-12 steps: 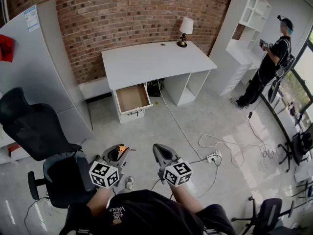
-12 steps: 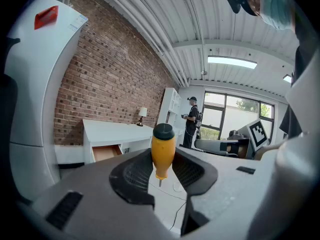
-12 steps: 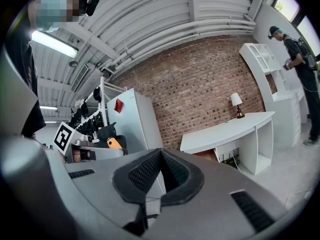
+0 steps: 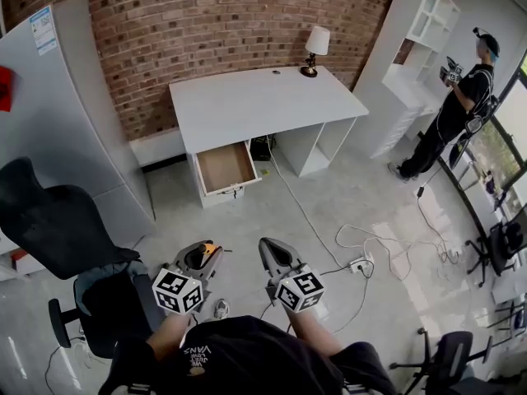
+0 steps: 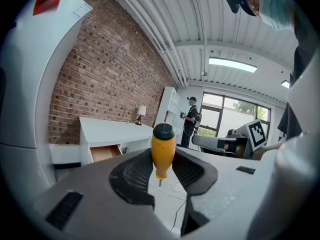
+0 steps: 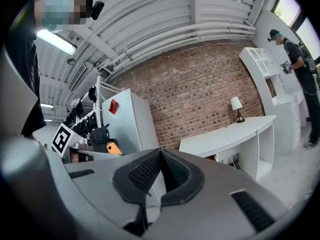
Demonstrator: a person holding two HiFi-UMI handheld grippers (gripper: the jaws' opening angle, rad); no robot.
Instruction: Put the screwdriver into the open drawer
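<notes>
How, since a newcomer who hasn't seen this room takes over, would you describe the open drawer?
Find the red brick wall, then the white rectangular desk against it. Under the desk's left end, a white-fronted drawer is pulled out. Its bare brown inside sets it apart from the white open cubbies beside it.

One left hand-held gripper point(image 4: 206, 255) and one right hand-held gripper point(image 4: 270, 253), two in all; one screwdriver point(image 5: 163, 151); one table point(image 4: 255, 101); one open drawer point(image 4: 224, 167); one lamp point(image 4: 315, 48).

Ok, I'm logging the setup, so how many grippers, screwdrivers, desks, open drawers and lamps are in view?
Grippers: 2 (left gripper, right gripper)
Screwdriver: 1
Desk: 1
Open drawer: 1
Lamp: 1
Total: 6
</notes>
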